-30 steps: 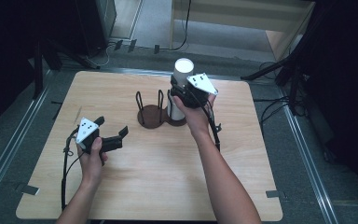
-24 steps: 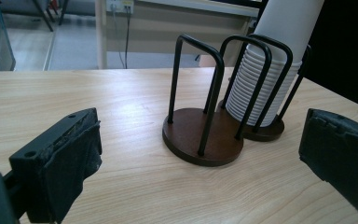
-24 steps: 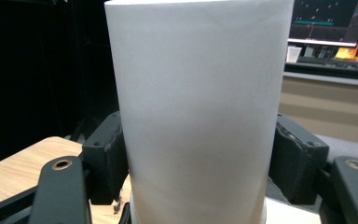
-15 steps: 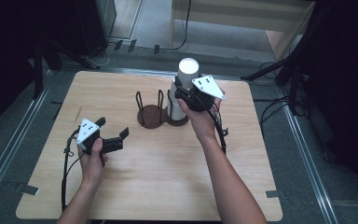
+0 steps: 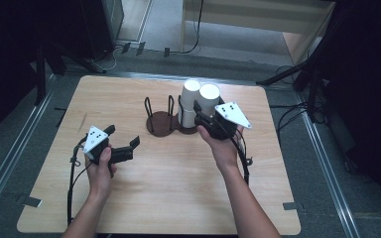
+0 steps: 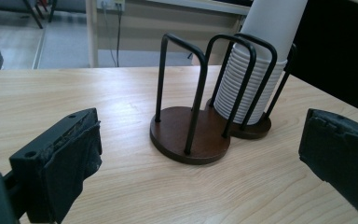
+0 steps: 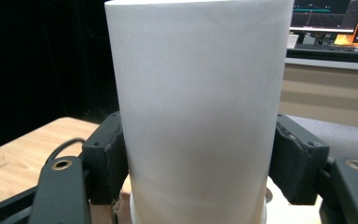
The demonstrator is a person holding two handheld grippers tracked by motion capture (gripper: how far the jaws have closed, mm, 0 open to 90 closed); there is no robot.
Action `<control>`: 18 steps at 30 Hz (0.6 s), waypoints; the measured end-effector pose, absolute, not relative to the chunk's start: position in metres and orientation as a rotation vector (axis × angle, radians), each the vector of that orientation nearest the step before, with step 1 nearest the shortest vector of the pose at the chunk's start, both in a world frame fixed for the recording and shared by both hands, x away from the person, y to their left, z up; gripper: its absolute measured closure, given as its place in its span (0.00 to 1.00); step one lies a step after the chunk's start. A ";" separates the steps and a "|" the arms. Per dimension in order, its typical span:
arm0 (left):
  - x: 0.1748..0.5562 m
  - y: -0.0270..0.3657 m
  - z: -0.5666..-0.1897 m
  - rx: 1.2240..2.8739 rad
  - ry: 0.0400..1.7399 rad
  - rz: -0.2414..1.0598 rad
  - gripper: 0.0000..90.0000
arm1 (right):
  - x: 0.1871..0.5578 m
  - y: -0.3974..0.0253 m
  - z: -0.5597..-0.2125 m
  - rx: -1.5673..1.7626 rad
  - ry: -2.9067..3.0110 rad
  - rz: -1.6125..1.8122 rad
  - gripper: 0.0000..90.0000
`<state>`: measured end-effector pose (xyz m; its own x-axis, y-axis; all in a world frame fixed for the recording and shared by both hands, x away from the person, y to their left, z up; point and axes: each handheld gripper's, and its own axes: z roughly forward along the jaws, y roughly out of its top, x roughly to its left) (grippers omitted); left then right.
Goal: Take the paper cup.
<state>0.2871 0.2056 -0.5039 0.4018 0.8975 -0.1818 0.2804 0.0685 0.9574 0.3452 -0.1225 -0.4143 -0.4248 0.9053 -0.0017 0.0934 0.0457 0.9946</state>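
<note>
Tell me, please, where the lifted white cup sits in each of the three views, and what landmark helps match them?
High view: the cup is right of centre near the table's far edge, beside the stack, in the right gripper.
Left gripper view: a white cup body rises at upper right over the stack; whether it is the lifted one, I cannot tell.
Right gripper view: centre, between the jaws.
Shared landmark: the holder.

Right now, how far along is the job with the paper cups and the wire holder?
Done: the right hand-held gripper has clamped one white cup and lifted it clear of the stack. In hand: that cup, held beside the stack. Left: placing it, probably in the empty holder ring; the left hand-held gripper waits open.
</note>
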 end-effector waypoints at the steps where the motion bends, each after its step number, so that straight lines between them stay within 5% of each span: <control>1: 0.287 0.204 -0.502 1.476 1.111 0.651 0.00 | 0.345 -0.122 -0.414 1.026 1.618 1.456 0.33; 18: 0.285 0.186 -0.486 1.513 1.036 0.656 0.00 | 0.303 -0.147 -0.461 1.091 1.639 1.426 0.33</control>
<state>0.2851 0.1860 -0.4858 0.4581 0.8783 -0.1367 0.2519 0.0192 0.9676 0.3028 -0.1470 -0.4606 -0.4040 0.9145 0.0235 0.1496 0.0407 0.9879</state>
